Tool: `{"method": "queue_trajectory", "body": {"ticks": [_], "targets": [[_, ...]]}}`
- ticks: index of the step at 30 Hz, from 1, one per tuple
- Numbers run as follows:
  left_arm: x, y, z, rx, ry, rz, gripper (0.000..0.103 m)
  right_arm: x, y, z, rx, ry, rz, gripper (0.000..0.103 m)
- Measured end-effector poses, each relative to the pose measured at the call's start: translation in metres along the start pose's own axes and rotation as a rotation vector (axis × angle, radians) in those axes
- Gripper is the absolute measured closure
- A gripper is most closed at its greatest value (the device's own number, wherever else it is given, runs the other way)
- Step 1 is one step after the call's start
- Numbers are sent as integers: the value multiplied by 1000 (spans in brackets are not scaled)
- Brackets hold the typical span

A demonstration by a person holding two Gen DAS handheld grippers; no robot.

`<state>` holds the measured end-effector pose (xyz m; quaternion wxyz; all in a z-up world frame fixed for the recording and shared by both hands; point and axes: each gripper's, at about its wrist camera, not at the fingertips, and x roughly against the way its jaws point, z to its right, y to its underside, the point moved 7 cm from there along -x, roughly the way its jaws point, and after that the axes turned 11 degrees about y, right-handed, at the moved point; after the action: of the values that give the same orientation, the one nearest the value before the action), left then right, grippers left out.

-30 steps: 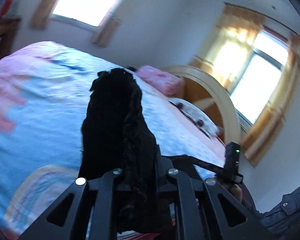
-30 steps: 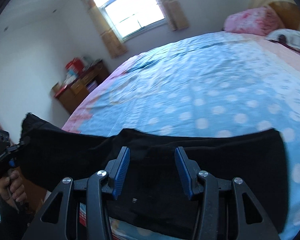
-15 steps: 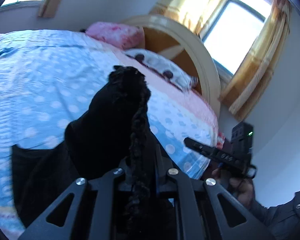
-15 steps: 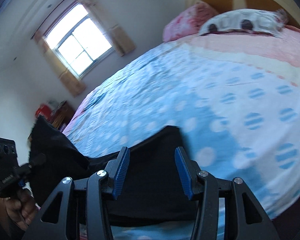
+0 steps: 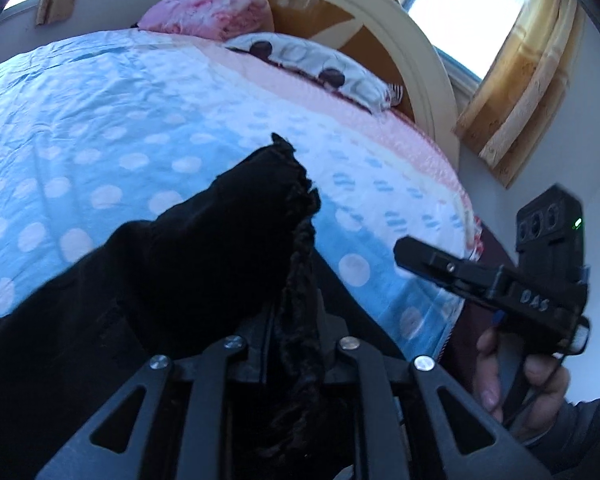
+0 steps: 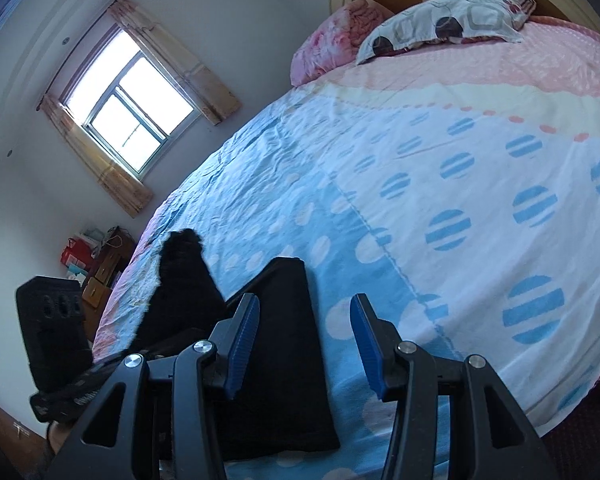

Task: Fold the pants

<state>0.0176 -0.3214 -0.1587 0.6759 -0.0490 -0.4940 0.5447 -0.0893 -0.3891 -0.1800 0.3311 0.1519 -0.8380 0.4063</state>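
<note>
Lying black across the near edge of the bed (image 6: 440, 168), on its blue dotted sheet: the pants (image 6: 284, 360), one flat folded part spread between and below the blue fingers (image 6: 242, 338) of the right gripper (image 6: 304, 344), another part bunching upward at the left. Standing apart around nothing, touching no cloth, hovering just above the flat part: those blue fingers. Rising from the left gripper (image 5: 296, 344), a ruffled black ridge of the pants, draping over its dark frame and ending in a frayed tip above the sheet. Opening now, with that cloth still between them and still pinched: the left gripper's jaws. Gripping the right gripper's handle at the far right of the left view: a hand (image 5: 528, 380). Resting at the headboard: two pillows (image 6: 440, 24).
</note>
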Motion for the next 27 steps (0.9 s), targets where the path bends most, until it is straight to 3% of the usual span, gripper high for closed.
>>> {"method": "queue_trajectory", "body": {"ticks": [1,3,6,10,12,14,17,20,22,25,27], "targets": [[-2,-1,2,5,1,4,81,-1,0,1,-2,3,2,53],[1,-5,10,21,22,28,57,-1,-1,2,-1,12,10,53],[21,-10,21,-6,30,98,31,2,-2,4,-2,23,28,53],[58,-8,14,-24,-24,168,20,15,-1,-6,34,17,57,53],[83,3,-4,-22,-109,200,12,26,2,-21,76,-38,79,53],[102,15,-21,-23,-186,215,12,36,10,-47,165,-111,93,53],[127,35,-54,-29,-351,221,12,37,33,-88,303,-229,49,49],[142,52,-81,-18,-465,218,11,22,58,-114,396,-272,-47,48],[144,58,-96,-3,-502,213,11,6,65,-112,428,-163,-69,48],[137,65,-109,36,-474,196,11,-19,63,-74,405,94,-118,48],[131,68,-110,35,-458,189,11,-19,62,-62,403,98,-146,50]]}}
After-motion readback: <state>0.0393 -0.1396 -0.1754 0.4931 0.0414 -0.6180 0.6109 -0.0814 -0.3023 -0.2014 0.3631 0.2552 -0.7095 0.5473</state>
